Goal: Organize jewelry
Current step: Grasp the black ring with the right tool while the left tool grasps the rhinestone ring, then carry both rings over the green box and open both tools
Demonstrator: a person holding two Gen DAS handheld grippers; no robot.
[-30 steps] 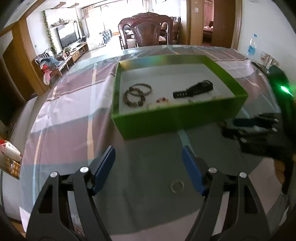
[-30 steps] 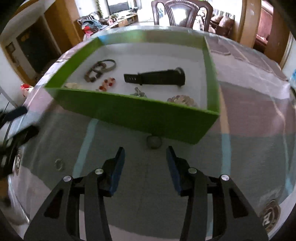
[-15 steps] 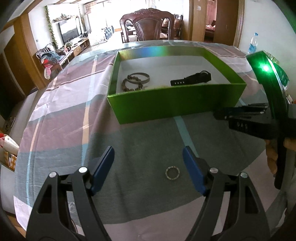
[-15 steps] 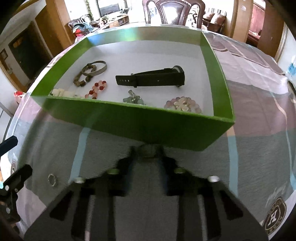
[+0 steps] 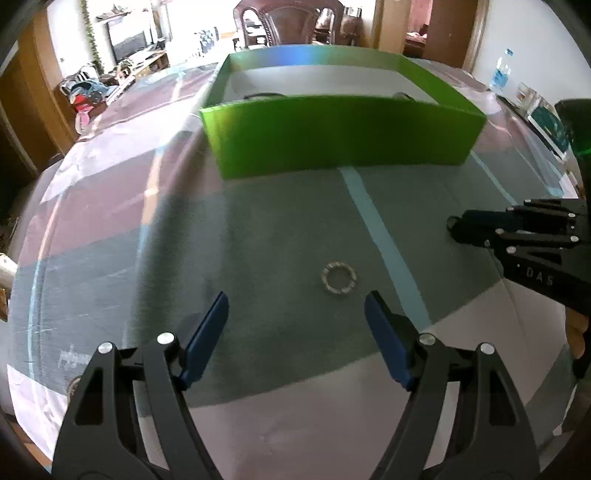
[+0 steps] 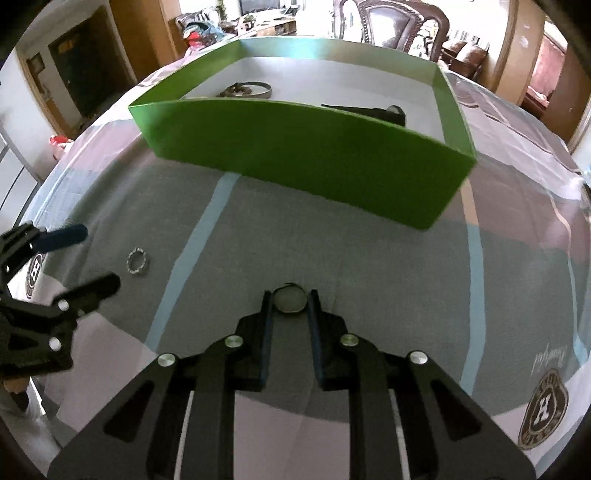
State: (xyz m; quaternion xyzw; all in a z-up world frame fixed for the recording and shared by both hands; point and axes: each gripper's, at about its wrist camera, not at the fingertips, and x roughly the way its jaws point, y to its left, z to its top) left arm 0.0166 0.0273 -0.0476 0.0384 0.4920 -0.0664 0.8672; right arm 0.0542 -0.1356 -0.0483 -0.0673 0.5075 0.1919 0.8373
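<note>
A small silver ring [image 5: 338,277] lies flat on the grey part of the tablecloth. It sits just ahead of my left gripper [image 5: 296,299], nearer its right blue pad, and the jaws stand wide open around nothing. My right gripper [image 6: 290,295] is shut on a small round greyish pendant [image 6: 289,302] that rests on the cloth. The same ring [image 6: 137,261] shows in the right wrist view between the left gripper's fingers [image 6: 66,236]. Beyond both stands the green box [image 5: 343,136] with bracelets [image 6: 245,89] and a black watch [image 6: 373,110] inside.
The tall near wall of the green box [image 6: 295,147] hides most of what lies inside. A wooden chair [image 5: 280,22] stands past the table's far end, and a water bottle [image 5: 500,74] is at the far right. A hand [image 5: 576,332] holds the right gripper's handle.
My right gripper's jaws have shut on the round pendant and drawn it back from the box's near wall. My left gripper has sunk toward the cloth, and the ring now lies closer ahead of it.
</note>
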